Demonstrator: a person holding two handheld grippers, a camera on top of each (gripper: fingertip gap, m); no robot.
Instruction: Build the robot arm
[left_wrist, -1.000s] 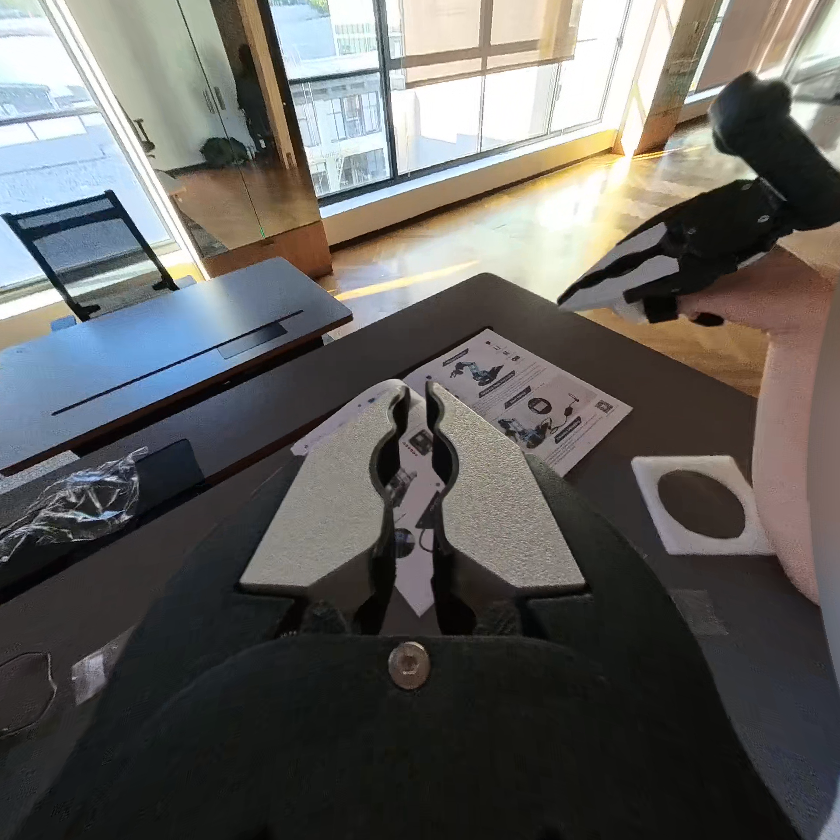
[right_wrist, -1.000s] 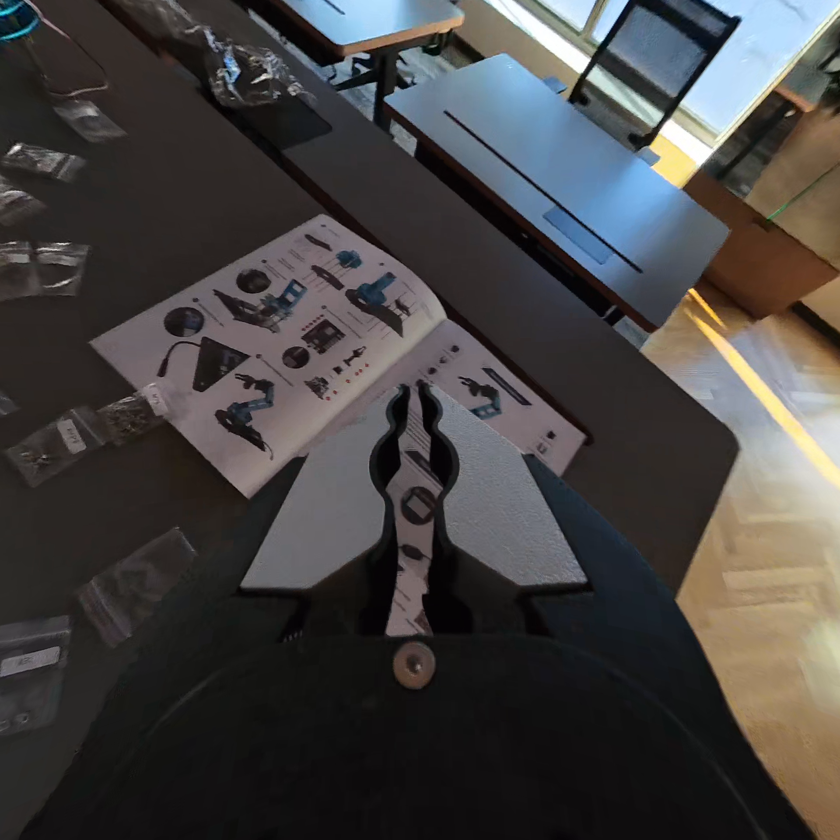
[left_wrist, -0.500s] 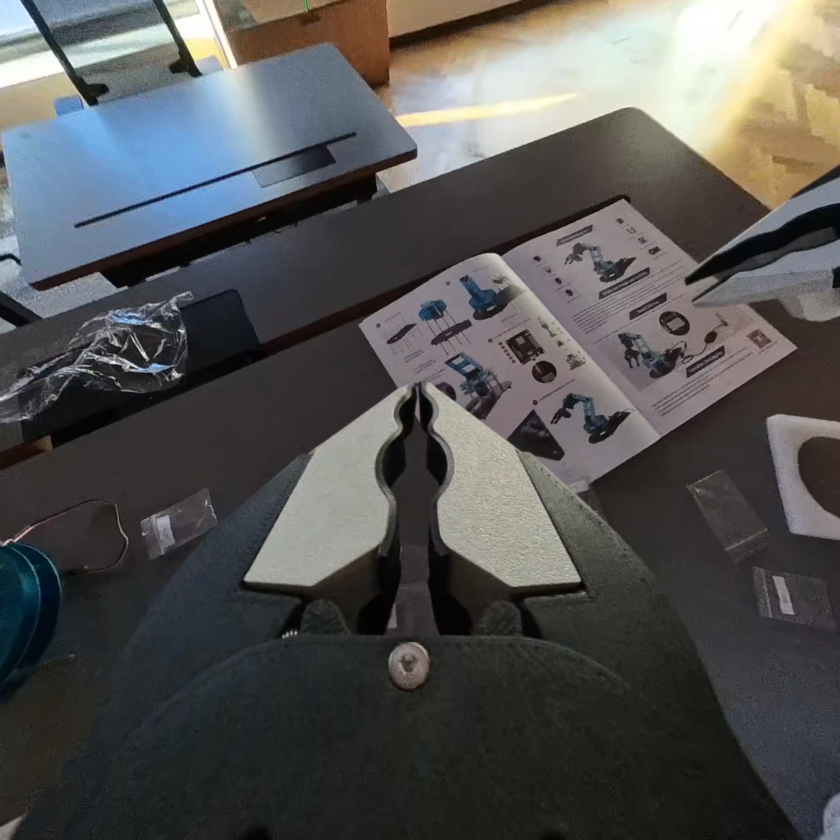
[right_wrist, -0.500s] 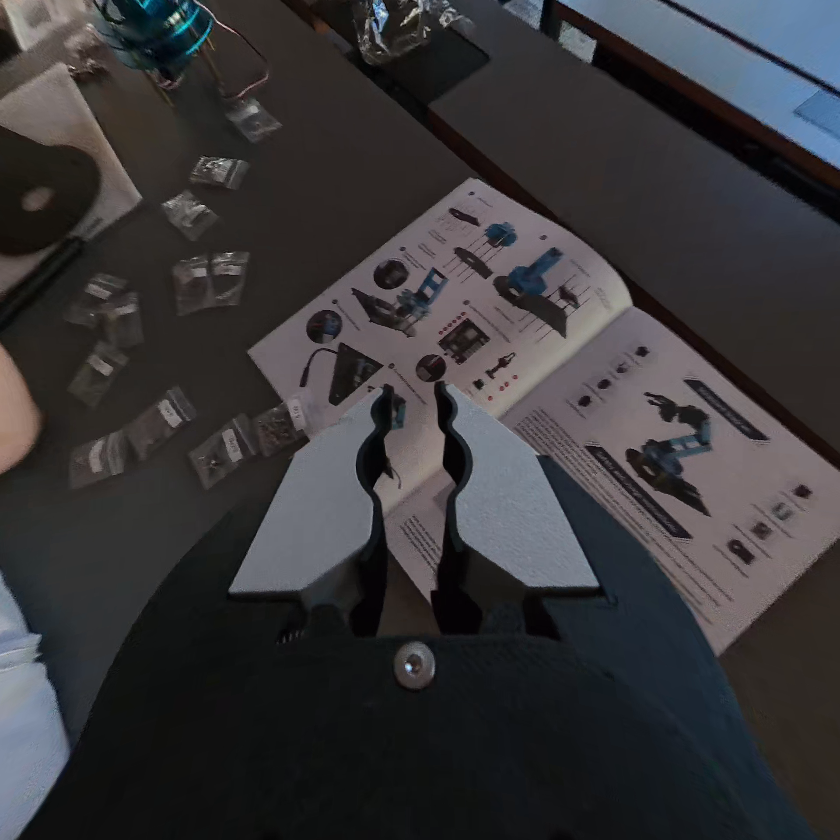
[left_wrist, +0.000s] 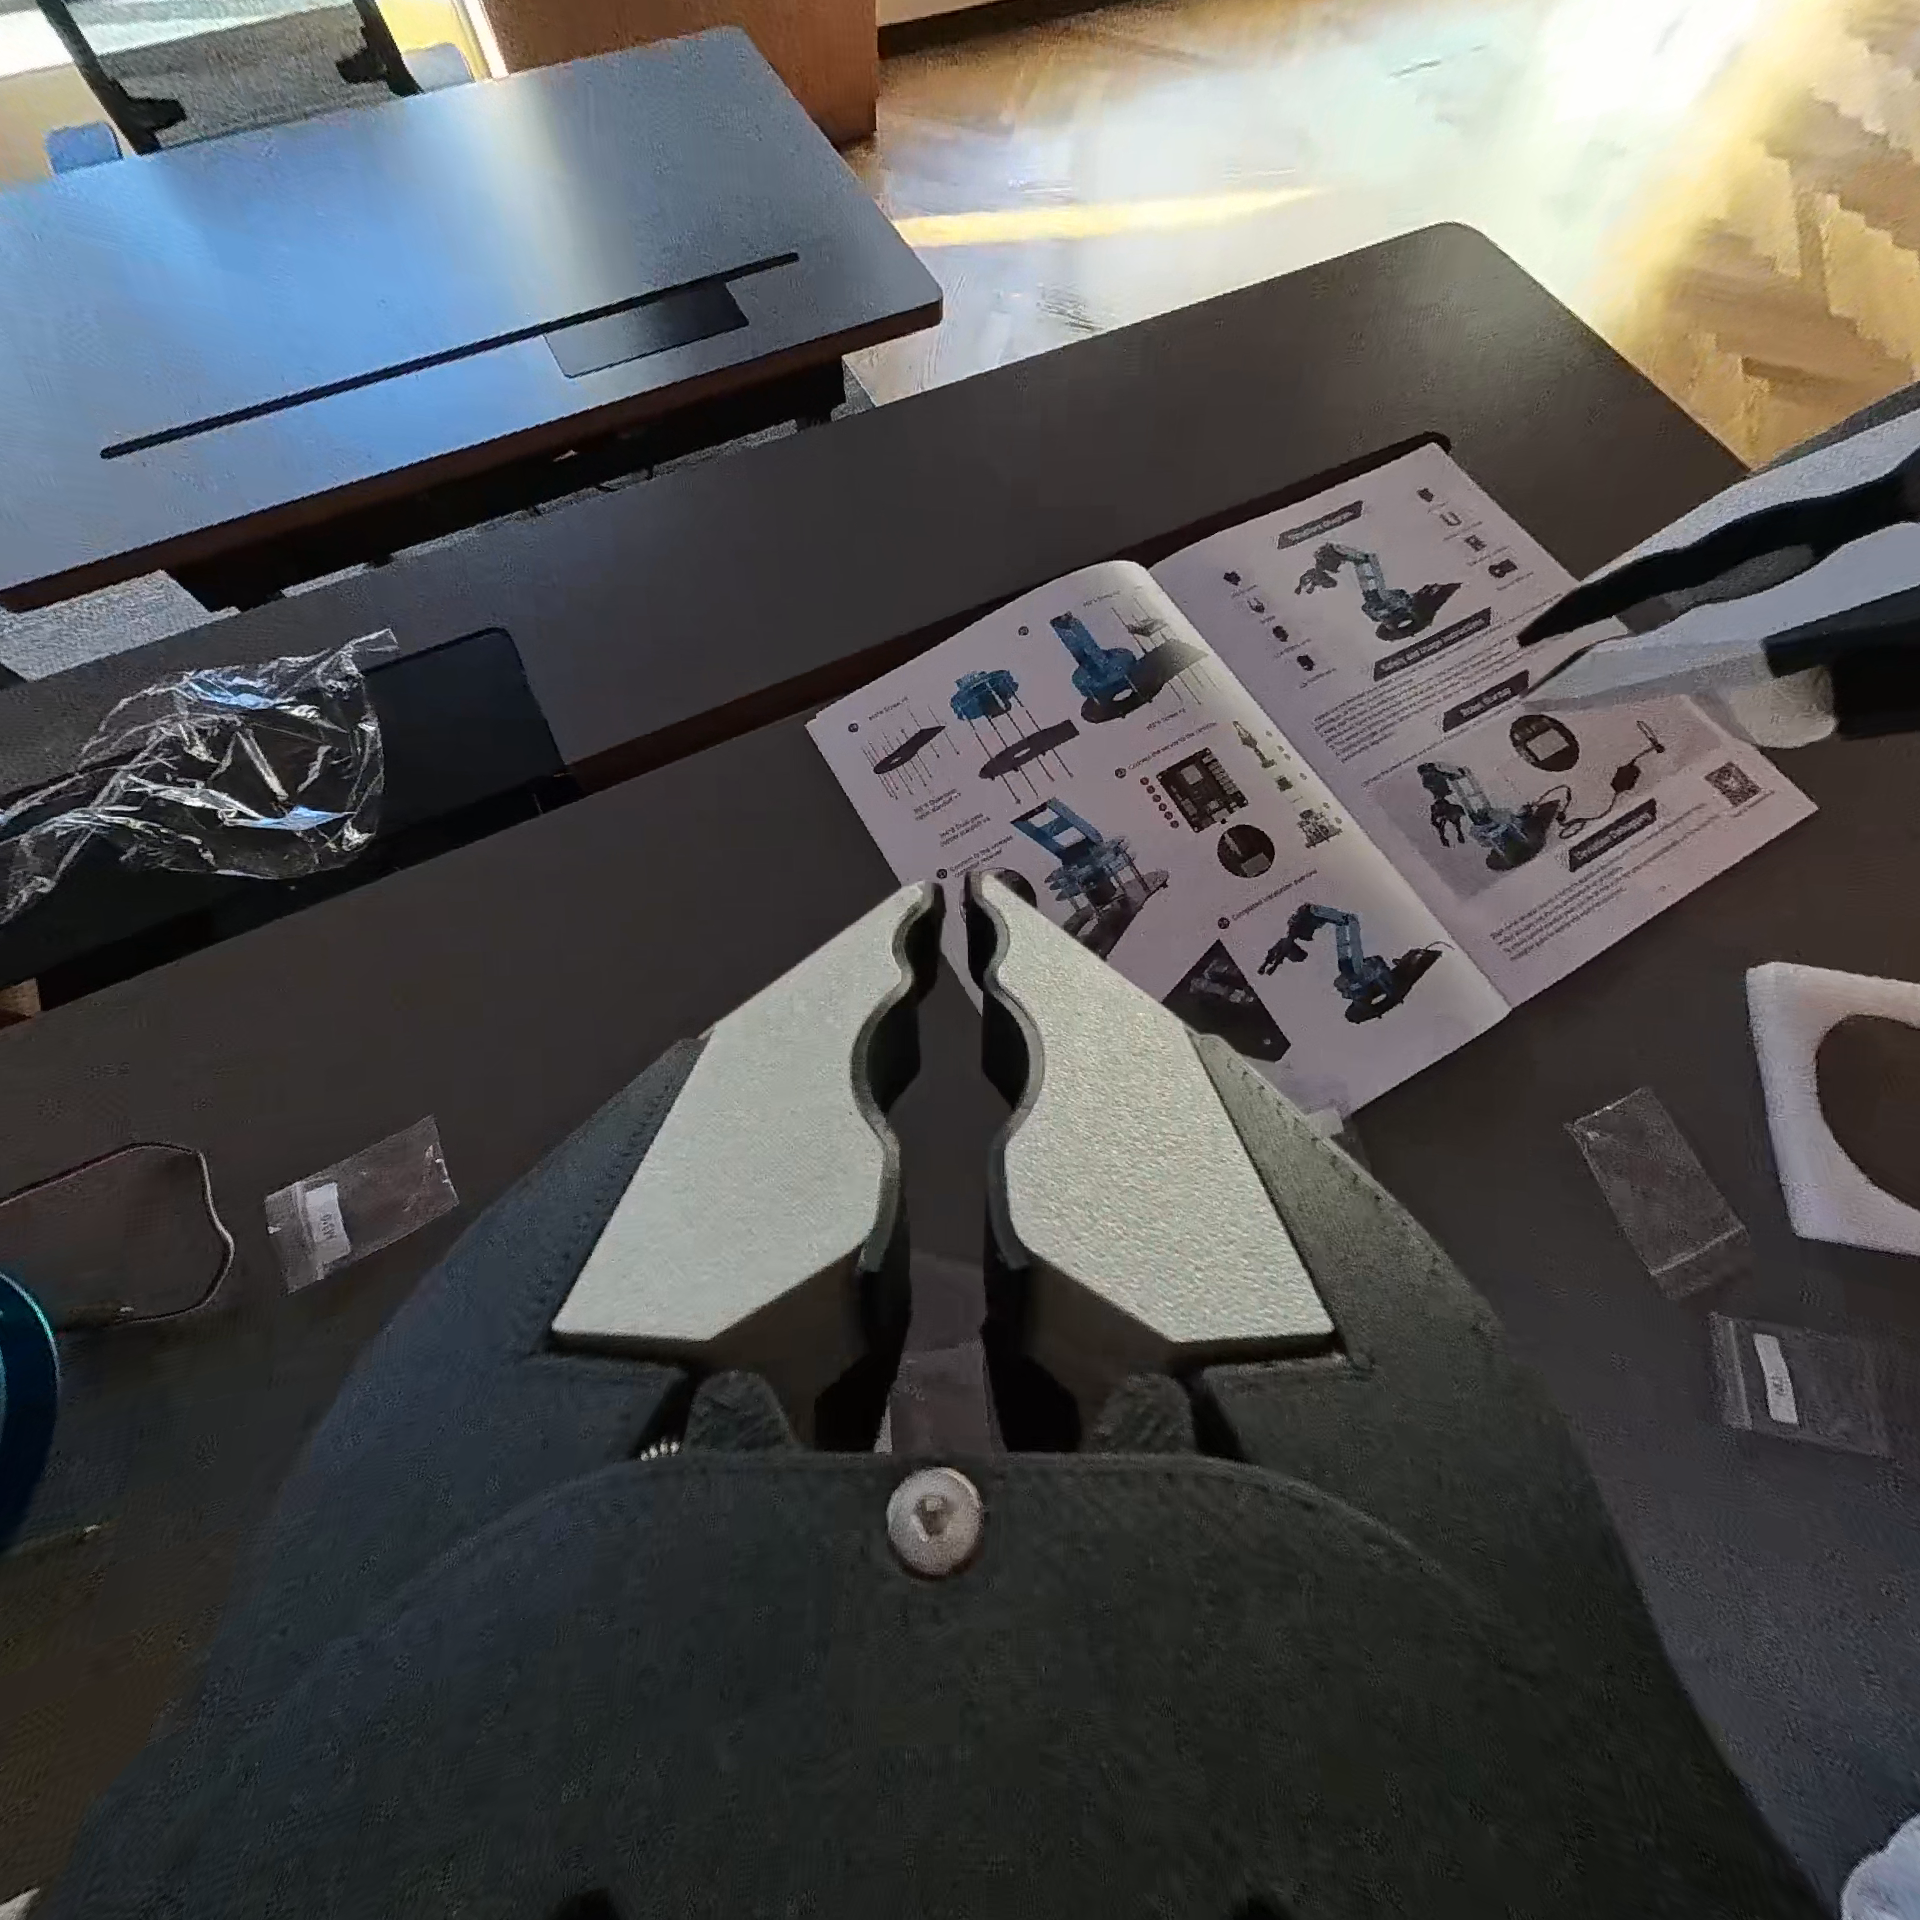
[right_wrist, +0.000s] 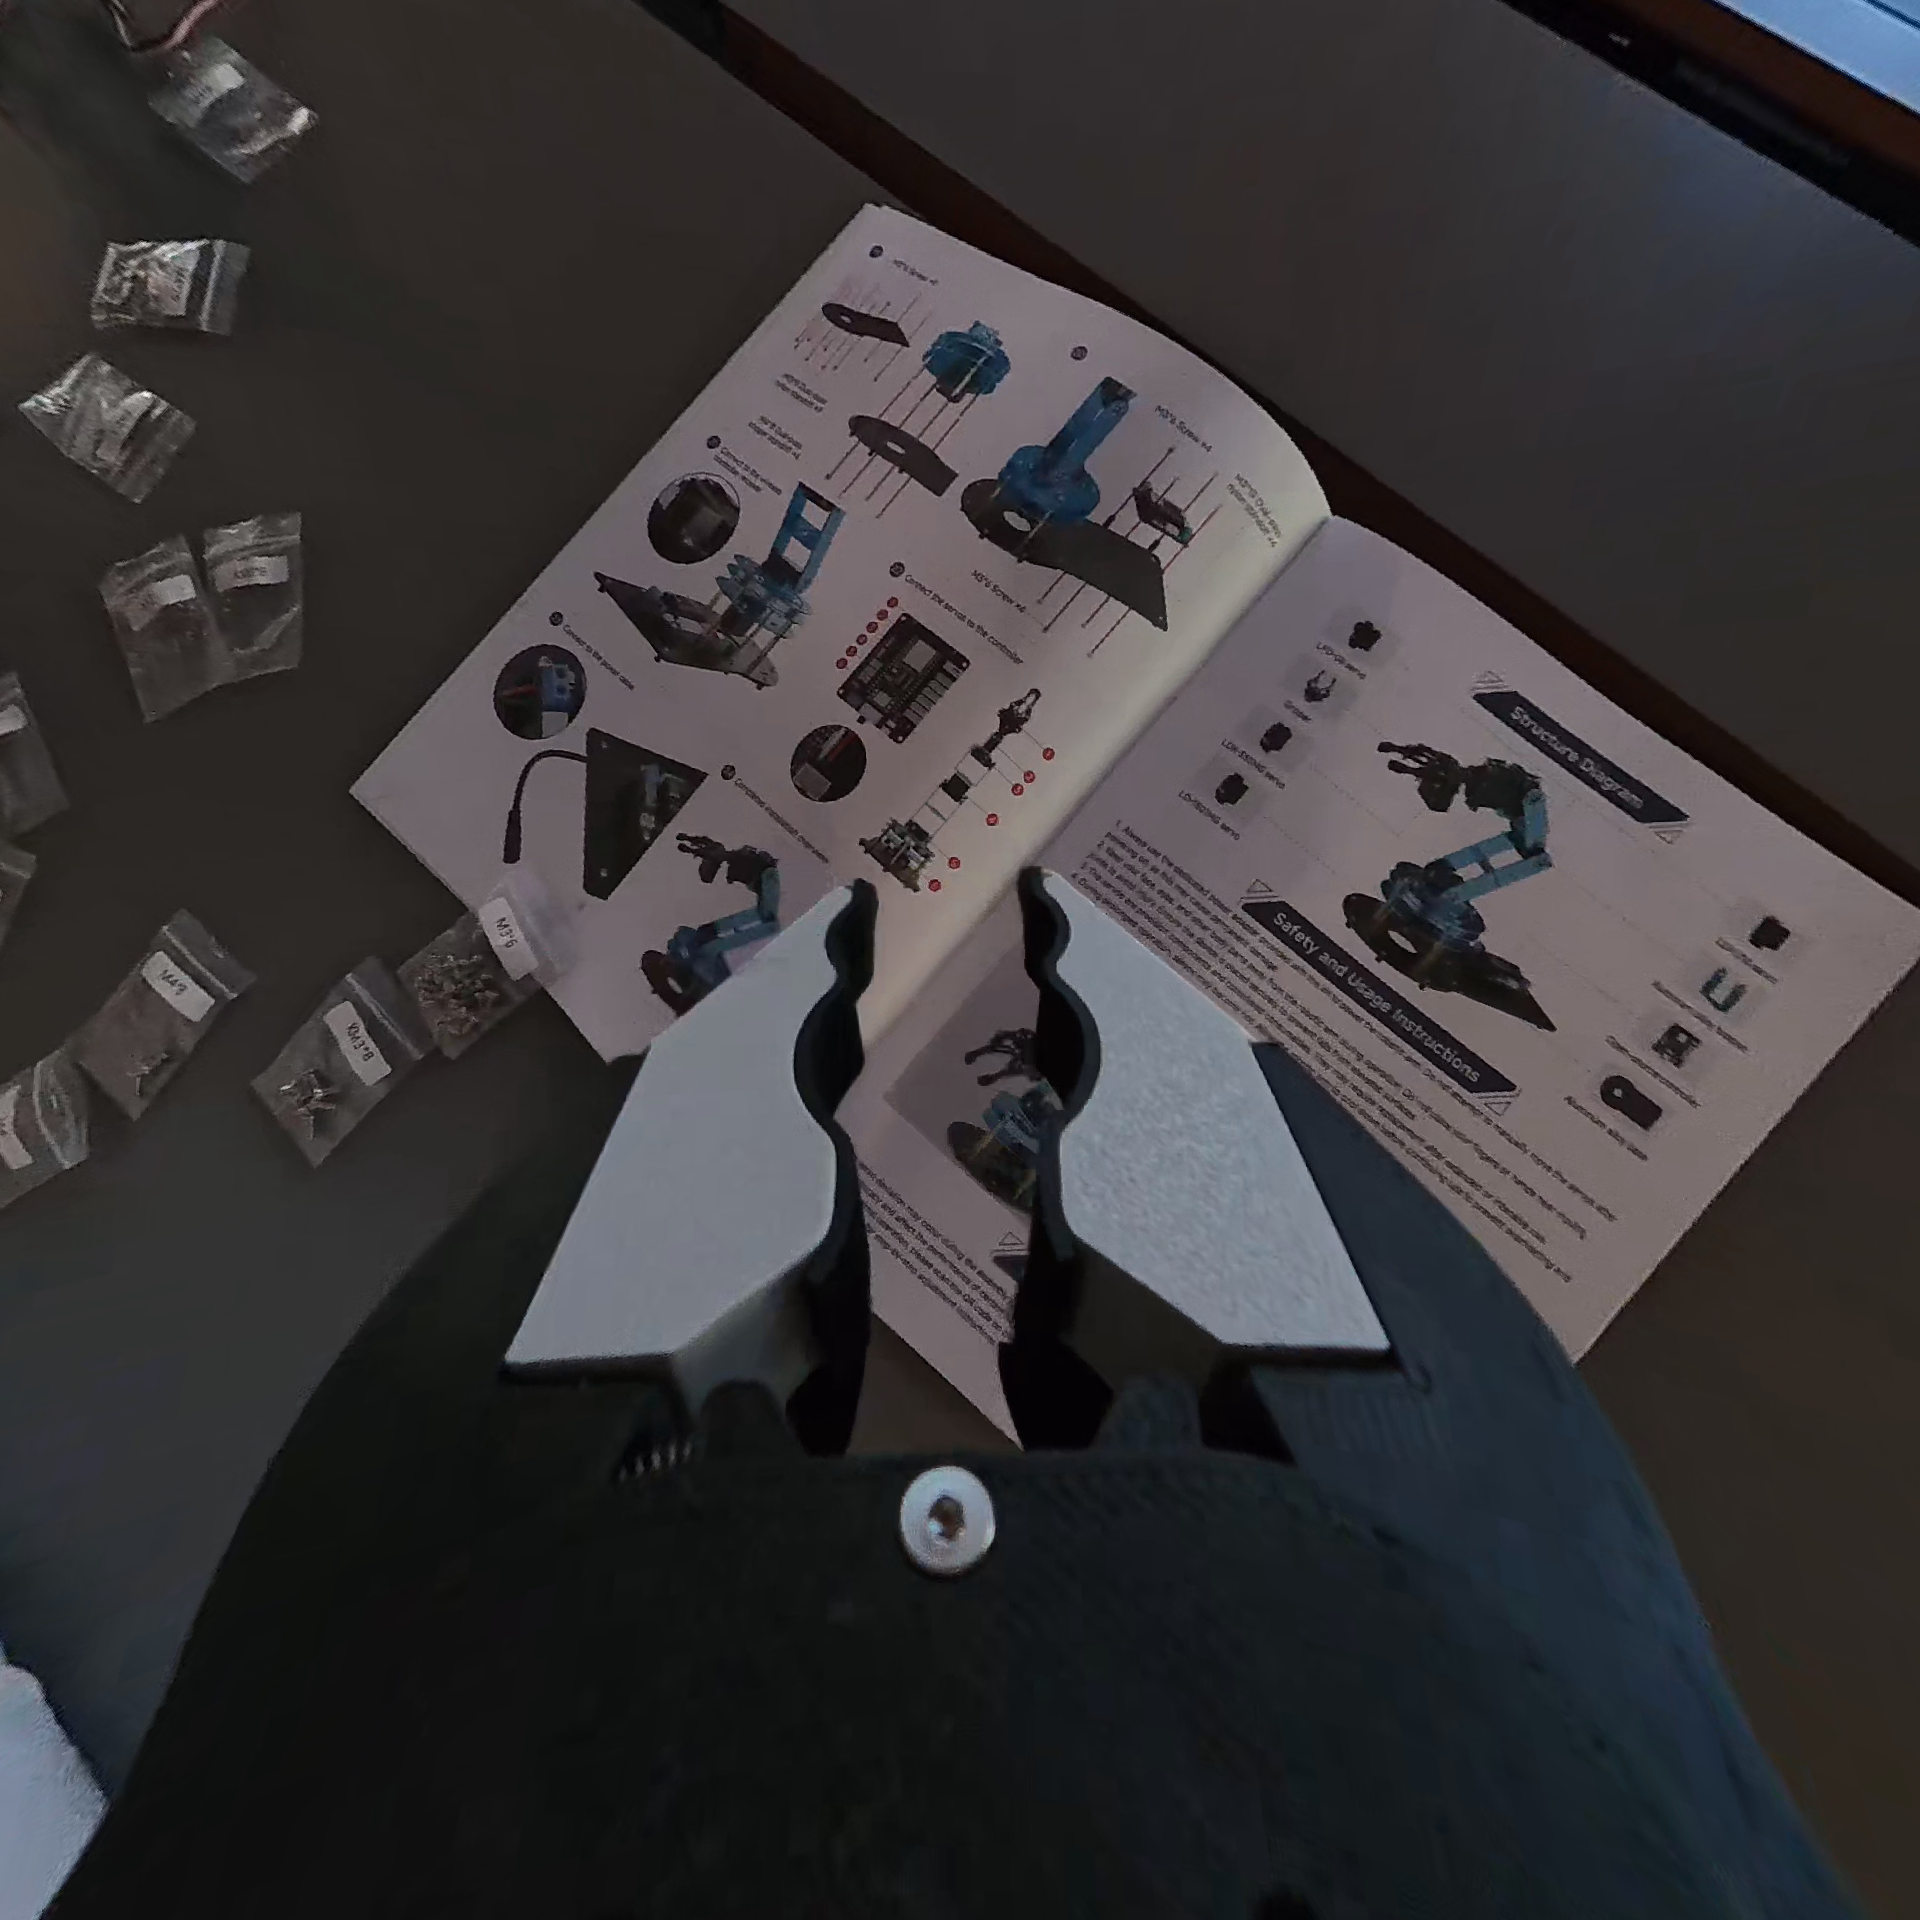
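Above open booklet (right_wrist: 1039, 665), right gripper (right_wrist: 940, 888) parted

One open booklet (right_wrist: 1039, 727), two grippers, one foam piece (left_wrist: 1808, 1112) and about a dozen small plastic bags (right_wrist: 166, 623) are seen.

Open illustrated booklet (right_wrist: 1091, 727) lies flat on dark table (right_wrist: 416, 1299).

Sunlit floor glare, dim right view, wide-angle edge distortion
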